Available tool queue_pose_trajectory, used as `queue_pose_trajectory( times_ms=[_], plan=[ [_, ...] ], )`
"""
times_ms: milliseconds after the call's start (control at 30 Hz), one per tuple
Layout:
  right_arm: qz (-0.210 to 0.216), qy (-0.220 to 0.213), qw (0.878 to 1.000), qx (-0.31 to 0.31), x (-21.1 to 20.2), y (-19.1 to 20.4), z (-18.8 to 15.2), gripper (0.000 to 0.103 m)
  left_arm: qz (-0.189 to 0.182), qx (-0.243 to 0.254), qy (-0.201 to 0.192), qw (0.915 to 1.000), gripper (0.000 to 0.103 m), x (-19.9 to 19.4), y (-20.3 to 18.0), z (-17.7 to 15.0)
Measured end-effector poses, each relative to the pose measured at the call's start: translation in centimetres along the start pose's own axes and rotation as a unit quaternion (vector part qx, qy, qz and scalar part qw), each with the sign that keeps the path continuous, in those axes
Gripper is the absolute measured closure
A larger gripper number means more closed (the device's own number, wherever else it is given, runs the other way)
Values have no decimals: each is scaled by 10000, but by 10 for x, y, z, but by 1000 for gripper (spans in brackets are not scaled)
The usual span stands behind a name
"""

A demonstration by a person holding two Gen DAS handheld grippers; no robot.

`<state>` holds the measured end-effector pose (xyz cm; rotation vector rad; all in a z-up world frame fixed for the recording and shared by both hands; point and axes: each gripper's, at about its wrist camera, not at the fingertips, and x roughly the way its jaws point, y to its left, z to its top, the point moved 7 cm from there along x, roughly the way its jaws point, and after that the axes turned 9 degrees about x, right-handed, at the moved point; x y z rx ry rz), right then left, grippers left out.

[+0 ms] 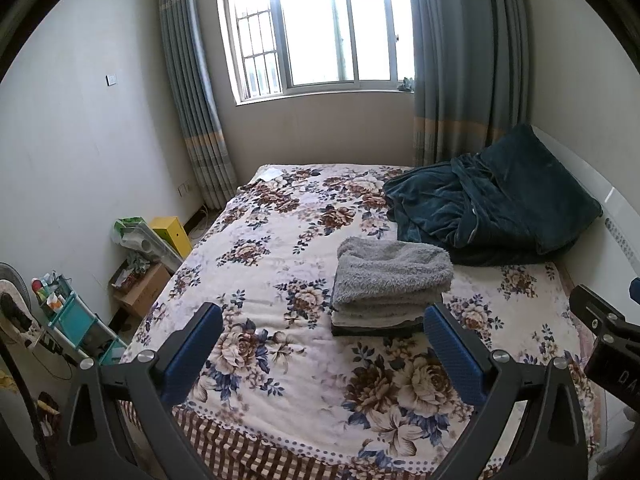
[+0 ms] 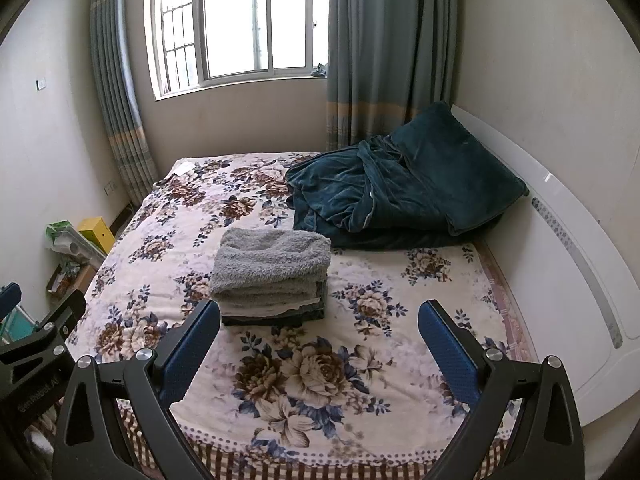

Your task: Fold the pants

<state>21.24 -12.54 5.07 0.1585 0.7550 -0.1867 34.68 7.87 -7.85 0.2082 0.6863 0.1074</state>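
Observation:
A stack of folded clothes with fluffy grey pants on top (image 1: pixel 390 276) lies on the floral bedspread (image 1: pixel 280 264); it also shows in the right wrist view (image 2: pixel 272 268). My left gripper (image 1: pixel 324 316) is open and empty, held above the bed's near end, short of the stack. My right gripper (image 2: pixel 320 312) is open and empty, likewise near the foot of the bed, with the stack just beyond its left finger. The right gripper's body shows at the right edge of the left wrist view (image 1: pixel 600 320).
A dark teal blanket and pillow (image 2: pixel 404 192) lie heaped at the far right by the white headboard (image 2: pixel 568 240). Boxes, a yellow case (image 1: pixel 170 234) and a teal cart (image 1: pixel 76 320) stand on the floor left of the bed. A curtained window is behind.

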Motion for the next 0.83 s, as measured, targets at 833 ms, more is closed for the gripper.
queue_pose_trajectory(
  times_ms=[833],
  plan=[
    [34,30,10000,-35,2,-1,1,2,64,-100,-115,9999,0,-9,-3,-4]
  ],
)
